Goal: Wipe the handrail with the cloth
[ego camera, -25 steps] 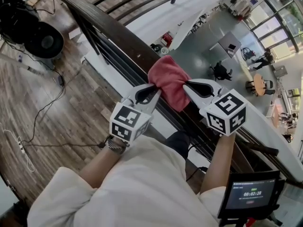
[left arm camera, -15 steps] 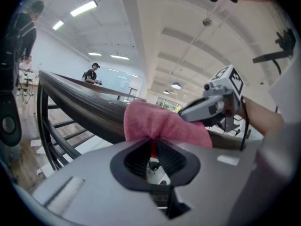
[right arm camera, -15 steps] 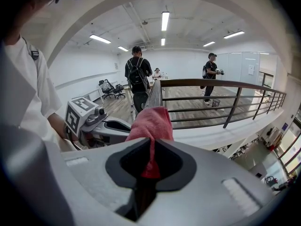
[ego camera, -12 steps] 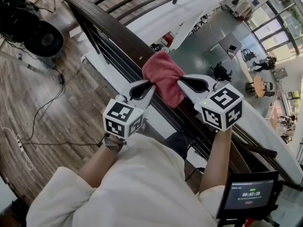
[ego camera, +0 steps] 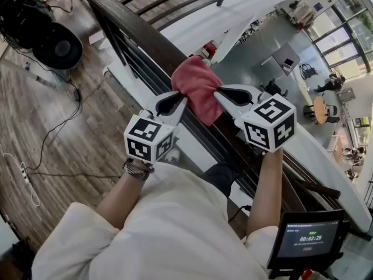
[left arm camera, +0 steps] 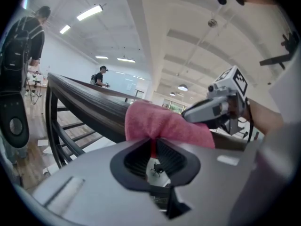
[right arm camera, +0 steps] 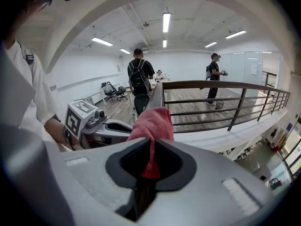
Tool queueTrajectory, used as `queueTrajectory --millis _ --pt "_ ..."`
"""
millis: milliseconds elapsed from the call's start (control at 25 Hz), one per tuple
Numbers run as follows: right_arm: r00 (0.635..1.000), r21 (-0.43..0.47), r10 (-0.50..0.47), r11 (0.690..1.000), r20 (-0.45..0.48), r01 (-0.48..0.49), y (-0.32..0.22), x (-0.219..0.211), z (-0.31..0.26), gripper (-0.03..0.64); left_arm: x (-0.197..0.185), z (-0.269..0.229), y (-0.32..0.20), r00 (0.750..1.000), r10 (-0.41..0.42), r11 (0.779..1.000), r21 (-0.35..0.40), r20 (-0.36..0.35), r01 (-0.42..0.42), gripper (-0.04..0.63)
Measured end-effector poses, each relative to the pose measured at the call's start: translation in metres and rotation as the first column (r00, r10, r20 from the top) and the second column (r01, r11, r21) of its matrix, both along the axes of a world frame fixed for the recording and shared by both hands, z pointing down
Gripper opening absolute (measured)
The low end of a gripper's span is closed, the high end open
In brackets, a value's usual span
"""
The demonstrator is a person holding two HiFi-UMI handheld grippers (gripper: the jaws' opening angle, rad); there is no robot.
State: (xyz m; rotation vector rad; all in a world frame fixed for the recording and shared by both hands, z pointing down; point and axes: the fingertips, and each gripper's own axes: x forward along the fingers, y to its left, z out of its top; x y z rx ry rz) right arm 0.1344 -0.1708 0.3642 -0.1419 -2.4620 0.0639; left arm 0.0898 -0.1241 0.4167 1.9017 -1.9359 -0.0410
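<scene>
Brown plank flooring [ego camera: 70, 133] of an upper gallery fills the left of the head view, with thin black cables [ego camera: 55, 130] trailing over it and a round black device [ego camera: 58, 46] near the top left. Past the railing a grey lower hall [ego camera: 262, 63] lies far below. A small dark screen [ego camera: 307, 238] showing a timer sits at the lower right.

The dark brown wooden handrail [ego camera: 137, 28] runs on a diagonal in the head view, its long axis going from upper left to lower right above slim dark metal bars [ego camera: 125, 60]; in the left gripper view it stretches away to the left [left arm camera: 84, 100]; in the right gripper view it leads off from the cloth and then bends across the frame to the right [right arm camera: 211, 84].

The pinkish-red fabric cloth [ego camera: 195, 86] is draped over the top of the handrail, bunched into a mound, and sits crosswise on it between the two tools; it shows as a soft hump on the rail in both gripper views [left arm camera: 164, 124] [right arm camera: 153, 121].

The left tool [ego camera: 180, 100] has its jaws pressed on the cloth's left edge; its own view shows a thin red fold caught between them [left arm camera: 153, 147]. The right tool [ego camera: 217, 92] pinches the cloth's right edge; its own view shows a strip of cloth hanging down between its closed jaws [right arm camera: 150, 157]. Both tools point toward each other across the rail, each visible in the other's view [left arm camera: 186, 113] [right arm camera: 128, 127].

Beyond them a person with a black backpack [right arm camera: 139, 76] stands by the rail, and another person [right arm camera: 214, 72] stands further back.
</scene>
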Motion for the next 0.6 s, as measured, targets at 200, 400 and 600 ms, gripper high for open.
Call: queueTrajectory --millis 200,400,600 --pt "1.0 0.006 0.003 1.0 0.024 -0.004 0.008 -0.003 -0.004 0.034 -0.003 -0.003 0.008 1.0 -0.025 1.0 -0.002 0.01 0.025 0.046" --pt "1.0 0.014 -0.011 1.0 0.022 0.011 0.005 -0.02 -0.002 0.034 -0.021 -0.001 0.005 0.999 -0.048 0.999 -0.016 0.016 0.048 0.046" --pt "1.0 -0.005 -0.01 1.0 0.014 0.01 0.005 -0.022 0.002 0.034 -0.023 0.003 0.005 1.0 -0.022 0.998 -0.063 0.017 0.023 0.043"
